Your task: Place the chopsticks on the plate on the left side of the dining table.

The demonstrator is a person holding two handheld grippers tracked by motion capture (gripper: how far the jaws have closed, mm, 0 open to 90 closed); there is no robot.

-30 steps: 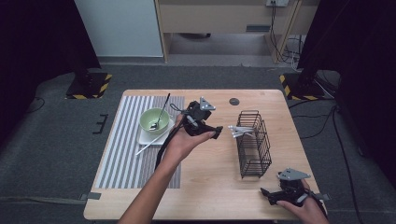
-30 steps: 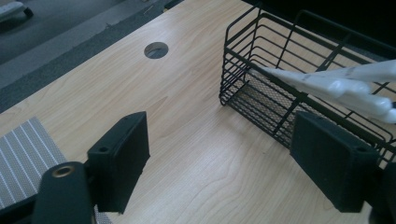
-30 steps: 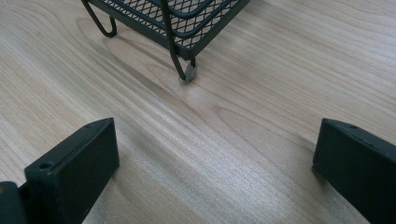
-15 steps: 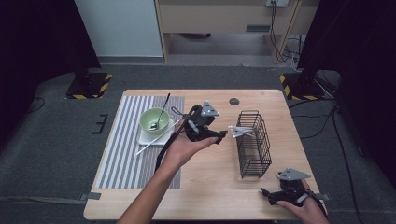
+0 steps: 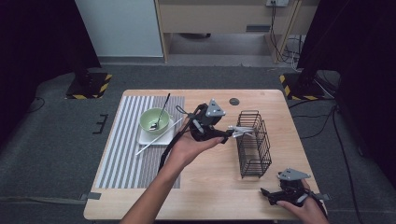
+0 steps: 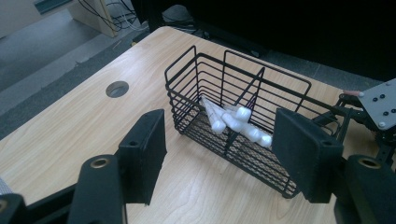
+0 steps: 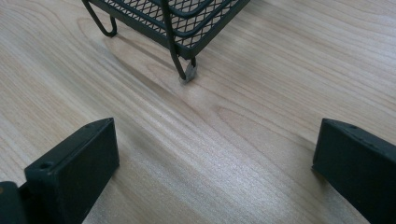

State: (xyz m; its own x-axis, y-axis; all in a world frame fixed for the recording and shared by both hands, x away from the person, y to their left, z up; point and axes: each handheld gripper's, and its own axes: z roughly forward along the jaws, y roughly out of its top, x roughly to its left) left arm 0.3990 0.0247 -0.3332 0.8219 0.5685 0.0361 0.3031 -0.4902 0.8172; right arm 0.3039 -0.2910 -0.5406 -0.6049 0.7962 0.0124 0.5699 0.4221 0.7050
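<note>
Step in hand: you are clearing cutlery from the place setting into the wire basket (image 5: 254, 142); white pieces (image 6: 233, 122) already lie inside it, leaning against the divider
Left gripper (image 5: 228, 135): it hangs just beside the basket's near end, above the table (image 5: 210, 186); its jaws have just been closing partway and stand apart with nothing between them
Right gripper (image 5: 266, 193): it rests low at the table's near right corner, jaws wide apart and empty, the basket's foot (image 7: 188, 72) just ahead of it
What is left: the dark spoon (image 5: 161, 112) stands in the green bowl (image 5: 154, 120), and a white stick (image 5: 159, 139) lies across the plate (image 5: 156, 136) on the striped mat (image 5: 126, 140)
Advice: swing your left hand back to the bowl, open wider before you come down, and take the spoon by its handle, well above the rim
Caution: lift it straight up so the bowl does not tip or slide
</note>
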